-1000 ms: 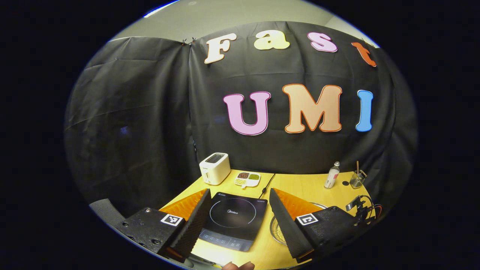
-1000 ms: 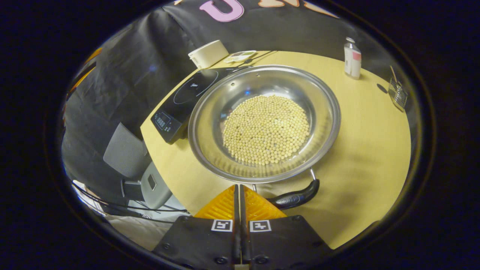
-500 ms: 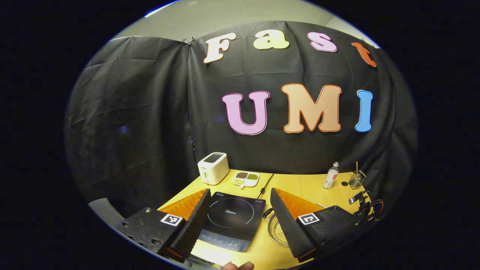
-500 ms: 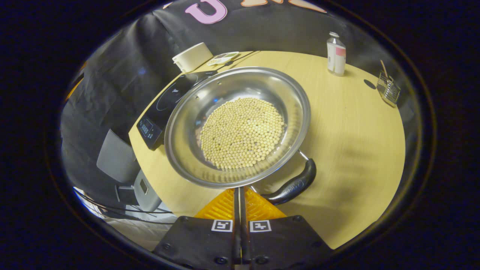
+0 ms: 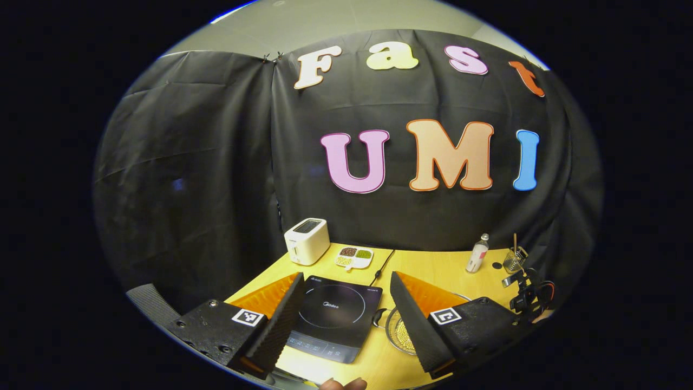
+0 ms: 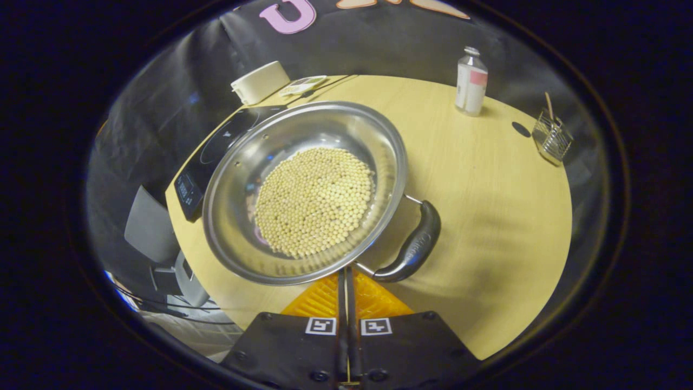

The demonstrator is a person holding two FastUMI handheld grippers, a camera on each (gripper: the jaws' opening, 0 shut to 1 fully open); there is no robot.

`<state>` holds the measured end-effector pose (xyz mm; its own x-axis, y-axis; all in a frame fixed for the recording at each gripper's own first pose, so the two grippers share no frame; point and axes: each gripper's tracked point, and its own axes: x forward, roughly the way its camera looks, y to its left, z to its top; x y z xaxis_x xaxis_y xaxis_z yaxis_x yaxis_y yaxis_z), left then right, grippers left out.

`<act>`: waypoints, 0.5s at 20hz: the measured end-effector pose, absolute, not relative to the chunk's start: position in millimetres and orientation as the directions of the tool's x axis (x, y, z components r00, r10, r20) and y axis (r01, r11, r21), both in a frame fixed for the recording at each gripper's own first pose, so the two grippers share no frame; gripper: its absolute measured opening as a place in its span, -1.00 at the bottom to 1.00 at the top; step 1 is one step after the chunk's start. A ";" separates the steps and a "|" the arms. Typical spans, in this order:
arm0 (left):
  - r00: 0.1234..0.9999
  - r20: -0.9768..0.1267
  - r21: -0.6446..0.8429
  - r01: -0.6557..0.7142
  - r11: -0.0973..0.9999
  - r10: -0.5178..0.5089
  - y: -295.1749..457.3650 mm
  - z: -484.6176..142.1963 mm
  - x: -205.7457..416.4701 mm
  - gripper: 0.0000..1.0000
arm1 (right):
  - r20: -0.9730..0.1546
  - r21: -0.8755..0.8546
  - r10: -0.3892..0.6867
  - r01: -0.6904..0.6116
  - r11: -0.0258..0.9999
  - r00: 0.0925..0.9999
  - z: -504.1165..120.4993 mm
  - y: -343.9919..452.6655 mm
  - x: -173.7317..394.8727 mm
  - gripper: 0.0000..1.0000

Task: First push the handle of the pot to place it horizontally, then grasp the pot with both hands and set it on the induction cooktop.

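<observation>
A steel pot (image 6: 346, 124) holding pale round beans (image 6: 314, 200) sits on the wooden table (image 6: 487, 179). Its black handle (image 6: 414, 246) points toward the lower right in the right gripper view. My right gripper (image 6: 346, 273) is shut with nothing in it, its tips against the near end of that handle by the pot's rim. The black induction cooktop (image 6: 211, 157) lies just left of the pot. My left gripper (image 5: 346, 276) hovers open above the table's near edge, framing the cooktop (image 5: 335, 317). The pot's rim (image 5: 391, 331) peeks past its right finger.
At the back of the table stand a white toaster (image 5: 307, 241), a divided dish of grains (image 5: 354, 254), a small bottle (image 6: 470, 81) and a wire holder (image 6: 551, 138). A cord (image 5: 381, 268) runs from the cooktop to the wall. A grey chair (image 6: 143, 227) stands beside the table.
The shut right gripper has pushed the handle, turning the pot so the handle swung from the near side round to the right. The left gripper stayed open and barely moved.
</observation>
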<state>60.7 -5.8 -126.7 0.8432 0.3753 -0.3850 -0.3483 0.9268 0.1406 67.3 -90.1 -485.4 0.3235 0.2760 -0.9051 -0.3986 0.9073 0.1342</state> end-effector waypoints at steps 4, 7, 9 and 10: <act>0.848 -0.398 0.124 -0.328 0.937 0.350 -9.7 -132.3 65.0 0.93 | -0.910 0.109 0.241 -0.367 0.924 0.338 -487.7 -102.7 81.0 -1.00; 0.851 -0.411 0.114 -0.306 0.945 0.326 -11.1 -139.1 67.6 0.92 | -0.912 0.096 0.227 -0.360 0.928 0.341 -487.3 -103.9 86.6 -0.95; 0.853 -0.431 0.099 -0.279 0.955 0.294 -13.6 -151.4 69.9 0.93 | -0.915 0.067 0.202 -0.364 0.929 0.350 -486.4 -107.1 84.9 -0.95; 0.851 -0.452 0.086 -0.258 0.962 0.269 -15.2 -161.1 70.8 0.92 | -0.915 0.039 0.176 -0.356 0.934 0.362 -484.9 -111.2 85.4 -0.95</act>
